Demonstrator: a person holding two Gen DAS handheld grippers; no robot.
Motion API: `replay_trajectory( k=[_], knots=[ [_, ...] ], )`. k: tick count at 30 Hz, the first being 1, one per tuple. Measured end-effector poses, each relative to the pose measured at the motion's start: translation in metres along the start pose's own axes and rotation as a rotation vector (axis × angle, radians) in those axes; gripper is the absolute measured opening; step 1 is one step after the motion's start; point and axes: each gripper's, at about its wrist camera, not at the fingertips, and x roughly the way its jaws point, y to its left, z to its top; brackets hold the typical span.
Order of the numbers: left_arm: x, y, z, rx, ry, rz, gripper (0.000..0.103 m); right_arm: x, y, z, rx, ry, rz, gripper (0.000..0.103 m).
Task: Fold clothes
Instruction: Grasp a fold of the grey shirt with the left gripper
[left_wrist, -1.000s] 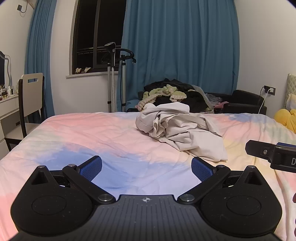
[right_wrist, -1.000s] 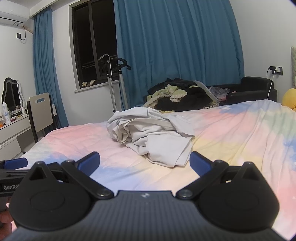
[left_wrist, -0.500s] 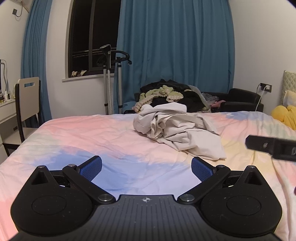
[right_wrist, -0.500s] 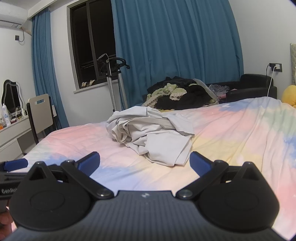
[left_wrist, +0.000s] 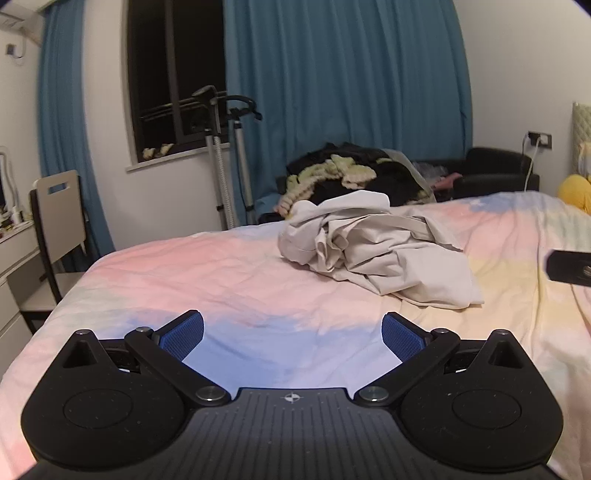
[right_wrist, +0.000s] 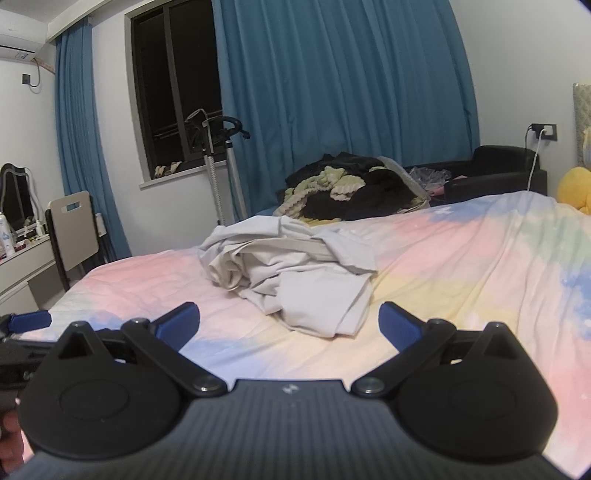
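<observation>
A crumpled beige garment (left_wrist: 376, 254) lies in a heap on the pastel bedspread (left_wrist: 221, 273), also seen in the right wrist view as the garment (right_wrist: 295, 273). My left gripper (left_wrist: 292, 336) hovers open over the near part of the bed, short of the heap and to its left, with nothing between its blue pads. My right gripper (right_wrist: 289, 321) is open too, and the heap's near edge lies just beyond its fingertips. A finger of the right gripper (left_wrist: 569, 266) pokes in at the left view's right edge. The left gripper's blue pad (right_wrist: 29, 320) shows at the right view's left edge.
Beyond the bed stand a pile of dark and green clothes (left_wrist: 351, 177), a black armchair (left_wrist: 498, 173), a garment steamer stand (left_wrist: 221, 158) and blue curtains. A chair (left_wrist: 59, 214) and a white desk are at the left. A yellow plush toy (right_wrist: 576, 188) sits at the far right.
Both grippers have moved forward and closer to the beige heap, which now looks larger. Both stay open and empty. The garment has not moved.
</observation>
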Motion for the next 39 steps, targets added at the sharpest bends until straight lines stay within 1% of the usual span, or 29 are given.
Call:
replay_trajectory(
  k=[4,8,9,12,16,18,20,21,22,23,24,25,26,27,28,30,33,36,39],
  knots=[
    [0.043,-0.018,0.025,0.099,0.042,0.018,0.103,0.003,-0.016,0.001,0.079,0.017,0.021,0.103],
    [0.093,-0.038,0.052,0.175,0.036,-0.014,0.102,0.009,-0.029,0.0,0.125,0.036,0.035,0.103],
    [0.107,-0.043,0.059,0.195,0.03,-0.02,0.101,0.011,-0.032,-0.001,0.135,0.04,0.034,0.103],
    [0.148,-0.059,0.08,0.249,-0.015,-0.041,0.099,0.021,-0.043,-0.002,0.165,0.056,0.029,0.103],
    [0.192,-0.082,0.101,0.334,-0.083,-0.115,0.093,0.037,-0.061,-0.003,0.203,0.066,0.005,0.103],
    [0.21,-0.094,0.106,0.369,-0.106,-0.132,0.092,0.046,-0.07,-0.006,0.233,0.078,-0.001,0.103],
    [0.232,-0.103,0.108,0.383,-0.074,-0.15,0.086,0.055,-0.077,-0.01,0.257,0.092,-0.004,0.103],
    [0.241,-0.106,0.108,0.382,-0.052,-0.16,0.077,0.059,-0.079,-0.011,0.265,0.099,-0.003,0.103],
    [0.252,-0.107,0.107,0.371,-0.022,-0.167,0.07,0.062,-0.08,-0.013,0.265,0.103,-0.002,0.103],
    [0.262,-0.109,0.107,0.359,0.008,-0.174,0.067,0.066,-0.081,-0.015,0.264,0.106,-0.001,0.103],
    [0.269,-0.109,0.106,0.341,0.038,-0.182,0.053,0.068,-0.081,-0.017,0.259,0.112,0.001,0.103],
    [0.275,-0.108,0.105,0.323,0.063,-0.19,0.044,0.071,-0.08,-0.019,0.253,0.118,0.003,0.103],
    [0.278,-0.106,0.104,0.306,0.079,-0.194,0.038,0.072,-0.08,-0.02,0.25,0.121,0.003,0.103],
    [0.28,-0.104,0.104,0.288,0.094,-0.196,0.021,0.072,-0.08,-0.02,0.249,0.123,0.004,0.103],
    [0.279,-0.101,0.105,0.271,0.106,-0.195,0.009,0.073,-0.08,-0.021,0.247,0.126,0.004,0.103],
    [0.272,-0.095,0.11,0.237,0.117,-0.206,0.007,0.074,-0.079,-0.023,0.243,0.13,0.005,0.103],
    [0.241,-0.086,0.116,0.2,0.103,-0.239,0.004,0.07,-0.077,-0.022,0.227,0.117,0.006,0.103],
    [0.196,-0.071,0.121,0.136,0.08,-0.273,0.003,0.063,-0.075,-0.018,0.208,0.093,0.001,0.103],
    [0.144,-0.057,0.12,0.111,0.05,-0.305,0.003,0.057,-0.071,-0.015,0.185,0.075,-0.008,0.103]
  ],
)
